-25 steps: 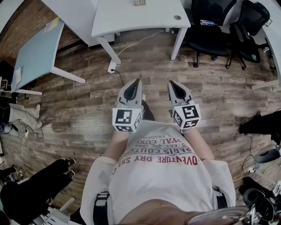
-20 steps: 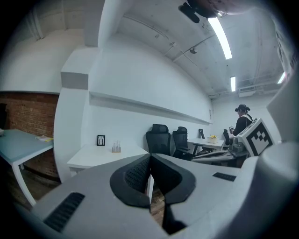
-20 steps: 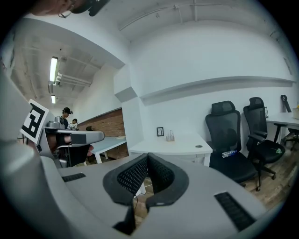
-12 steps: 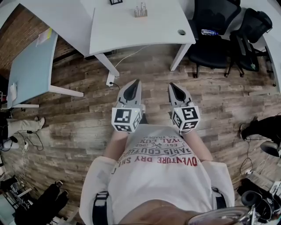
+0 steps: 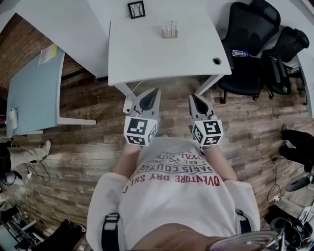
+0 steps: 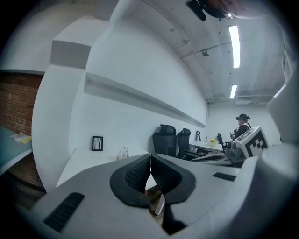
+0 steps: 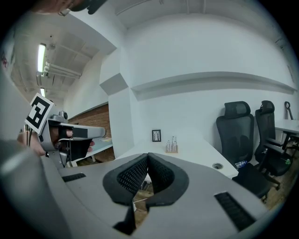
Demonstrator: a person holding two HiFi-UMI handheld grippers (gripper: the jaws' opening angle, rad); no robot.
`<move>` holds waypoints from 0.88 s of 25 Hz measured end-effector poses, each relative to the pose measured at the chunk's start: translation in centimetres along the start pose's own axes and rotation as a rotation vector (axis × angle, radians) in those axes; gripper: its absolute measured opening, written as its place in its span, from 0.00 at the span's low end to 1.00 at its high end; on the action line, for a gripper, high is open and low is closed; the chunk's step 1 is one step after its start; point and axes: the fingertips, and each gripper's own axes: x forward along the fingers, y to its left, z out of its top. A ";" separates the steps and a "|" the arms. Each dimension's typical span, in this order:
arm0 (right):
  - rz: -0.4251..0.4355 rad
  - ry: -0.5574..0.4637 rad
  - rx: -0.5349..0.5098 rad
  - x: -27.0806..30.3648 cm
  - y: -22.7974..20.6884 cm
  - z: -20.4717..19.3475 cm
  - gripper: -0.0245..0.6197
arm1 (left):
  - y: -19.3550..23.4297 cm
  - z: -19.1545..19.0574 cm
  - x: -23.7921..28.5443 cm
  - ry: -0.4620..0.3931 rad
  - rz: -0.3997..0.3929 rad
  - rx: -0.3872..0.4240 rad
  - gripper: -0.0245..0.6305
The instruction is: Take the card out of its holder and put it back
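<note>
White desk [image 5: 147,59]: stands ahead of the person, its near edge just beyond the gripper tips.
Left gripper [image 5: 155,90]: jaws pressed together, nothing between them; held before the person's chest, tips pointing forward.
Right gripper [image 5: 193,96]: jaws closed tip to tip, empty; beside the left one, level with it.
Card holder [image 5: 170,33]: small wooden base with upright pieces, on the far half of the desk, well apart from both grippers; a single card is too small to tell.
Picture frame [image 5: 136,9]: black, at the desk's back edge, left of the holder.
Office chairs [image 5: 250,34]: two, black, right of the desk.
Floor [image 5: 73,142]: wood planks.
</note>
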 end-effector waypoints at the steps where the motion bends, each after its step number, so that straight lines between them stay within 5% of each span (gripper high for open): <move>1: -0.002 0.002 -0.001 0.9 0.0 0.3 0.07 | 0.8 0.2 0.5 0.001 0.000 -0.005 0.08; 14: 0.056 0.070 0.027 10.0 -3.9 -0.6 0.07 | 7.2 -2.4 6.1 0.085 0.079 -0.058 0.08; 22: 0.131 0.048 0.031 17.4 -10.1 2.7 0.07 | 9.6 -0.1 13.5 0.086 0.139 -0.056 0.08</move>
